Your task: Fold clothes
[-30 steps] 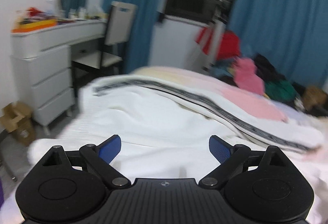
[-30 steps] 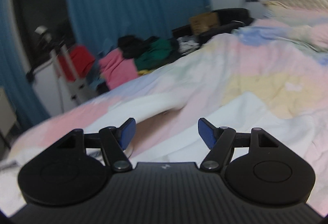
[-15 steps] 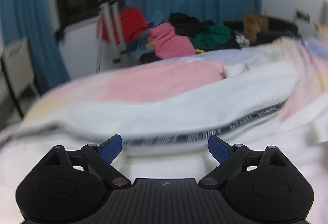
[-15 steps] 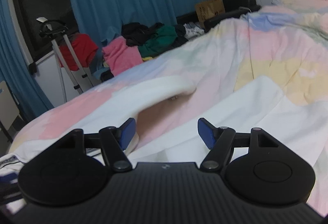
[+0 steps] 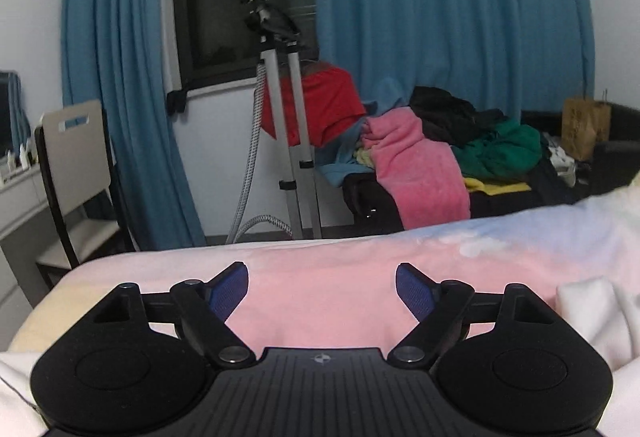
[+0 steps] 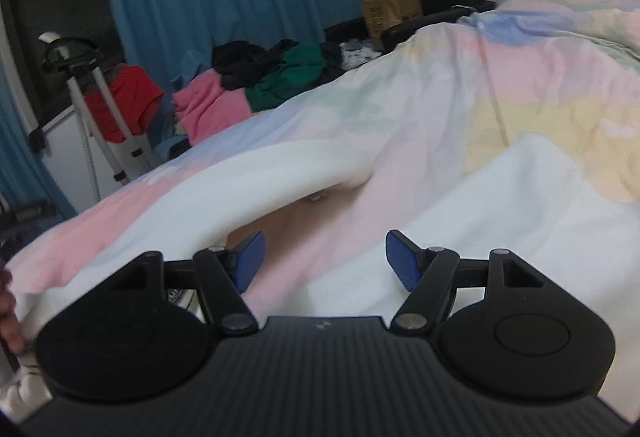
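My left gripper hangs over the pink end of the bedspread, its jaws spread with nothing between them, though they have just been closing a little. My right gripper is also spread and empty, low over the same bedspread, with the white garment lying just ahead of it and arching up on its left side. In the left view, a bunched white corner of that garment sits at the right edge of the bedspread. I judge the cloth soft, light and floppy, likely to sag and slip. I would pinch it at a hem or corner, one per gripper, near the raised fold.
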